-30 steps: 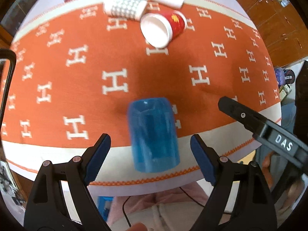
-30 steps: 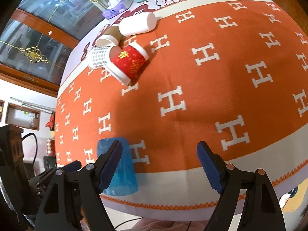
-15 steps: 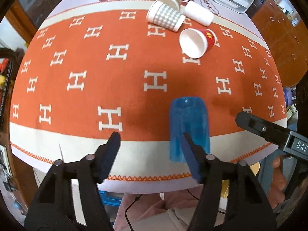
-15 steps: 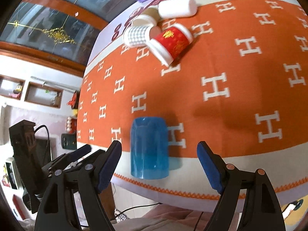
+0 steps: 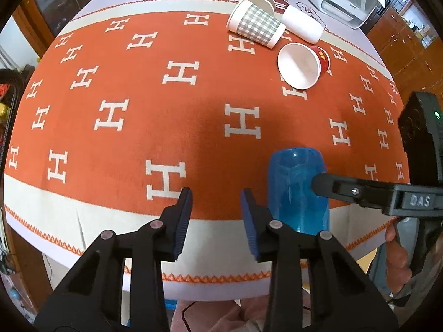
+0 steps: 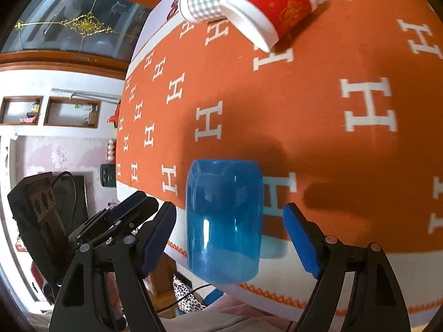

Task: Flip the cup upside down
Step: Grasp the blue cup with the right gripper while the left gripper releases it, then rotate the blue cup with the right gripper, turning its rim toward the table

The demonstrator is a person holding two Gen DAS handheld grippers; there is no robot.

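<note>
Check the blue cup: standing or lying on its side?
Standing. The blue cup stands near the table edge, walls vertical; which end is up, cannot tell.

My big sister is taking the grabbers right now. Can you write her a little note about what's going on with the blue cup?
Right tool: open, jaws on either side of the blue cup, not squeezing it.
Left tool: open, holding nothing, just left of the cup.
The cup stands near the front edge of the orange cloth. I cannot tell which end is up.
Red cup and checked cup lie on their sides at the back.
Left to do: check the cup, close the right tool, flip if needed.
</note>
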